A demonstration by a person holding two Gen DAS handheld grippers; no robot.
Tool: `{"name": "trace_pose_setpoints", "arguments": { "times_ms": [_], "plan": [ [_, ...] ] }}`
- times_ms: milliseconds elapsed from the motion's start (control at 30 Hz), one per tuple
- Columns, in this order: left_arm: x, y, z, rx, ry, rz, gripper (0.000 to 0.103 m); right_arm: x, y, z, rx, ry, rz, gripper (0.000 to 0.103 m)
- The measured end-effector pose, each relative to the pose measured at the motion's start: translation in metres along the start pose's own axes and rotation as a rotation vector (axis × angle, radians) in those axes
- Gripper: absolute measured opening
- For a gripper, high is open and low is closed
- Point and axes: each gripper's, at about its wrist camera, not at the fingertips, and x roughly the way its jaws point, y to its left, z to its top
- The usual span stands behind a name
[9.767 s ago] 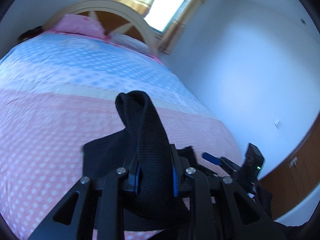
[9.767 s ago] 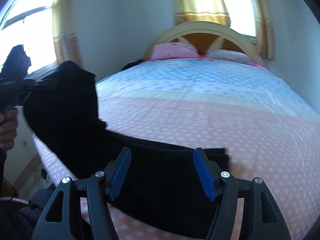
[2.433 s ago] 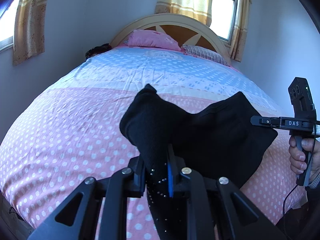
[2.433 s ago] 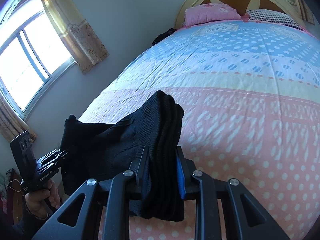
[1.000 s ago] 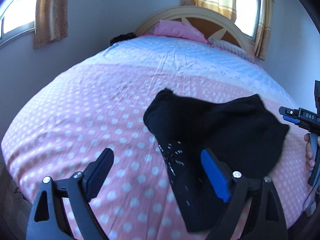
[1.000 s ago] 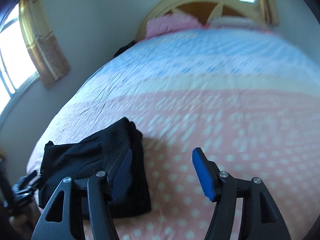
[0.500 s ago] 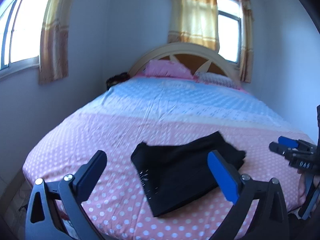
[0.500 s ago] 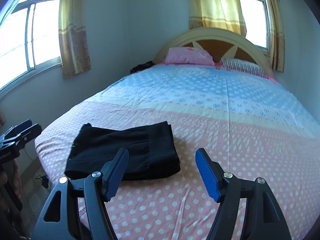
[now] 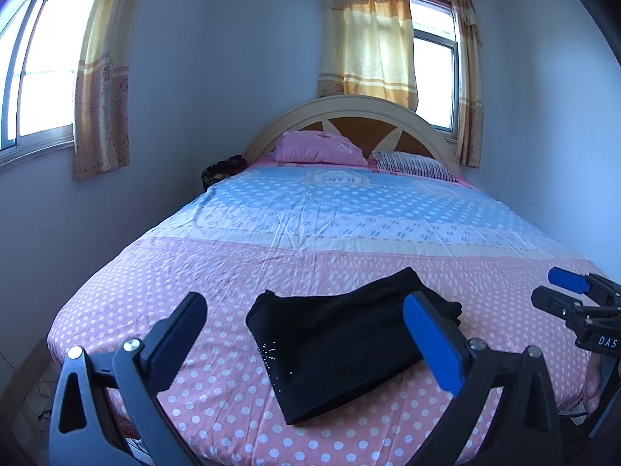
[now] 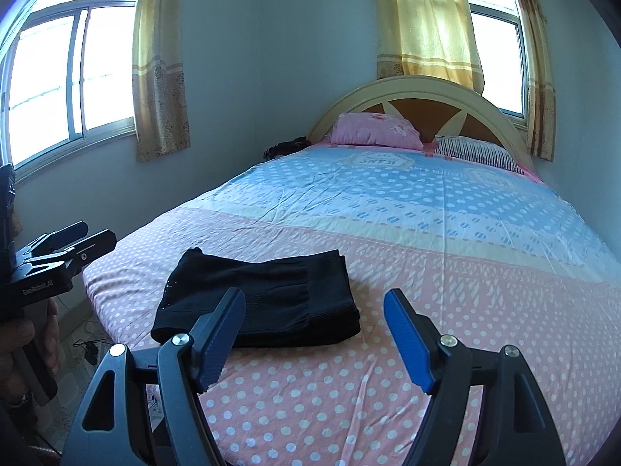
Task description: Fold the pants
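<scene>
The black pants [image 9: 341, 334] lie folded into a flat rectangle near the foot of the bed [image 9: 349, 240], on the pink dotted part of the sheet. In the right wrist view the same pants [image 10: 268, 295] sit left of centre. My left gripper [image 9: 306, 310] is open and held back above the bed edge, nothing between its fingers. My right gripper [image 10: 314, 310] is open too, held back and to the right of the pants. Each gripper also shows at the side of the other's view, the right gripper [image 9: 574, 295] and the left gripper [image 10: 66, 248].
A pink pillow [image 9: 318, 147] and a striped pillow [image 9: 411, 163] lie by the arched headboard [image 9: 349, 116]. A dark bundle [image 9: 223, 169] sits at the bed's far left corner. Windows with yellow curtains [image 9: 365, 39] face me. A hand [image 10: 27, 341] holds the left gripper; cables lie on the floor [image 10: 85, 341].
Both grippers let go of the pants about a second ago and have drawn back and up. The folded pants now lie still on the bed.
</scene>
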Motion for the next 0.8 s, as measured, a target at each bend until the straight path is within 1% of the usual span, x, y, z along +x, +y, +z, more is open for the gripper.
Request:
{"name": "trace_pose_setpoints", "arguments": {
  "times_ms": [800],
  "plan": [
    [0.0016,-0.0021,-0.0041,0.005,0.018,0.016,0.103,0.0038,-0.0059,-0.0071,0.026,0.005,0.01,0.075]
  ]
}}
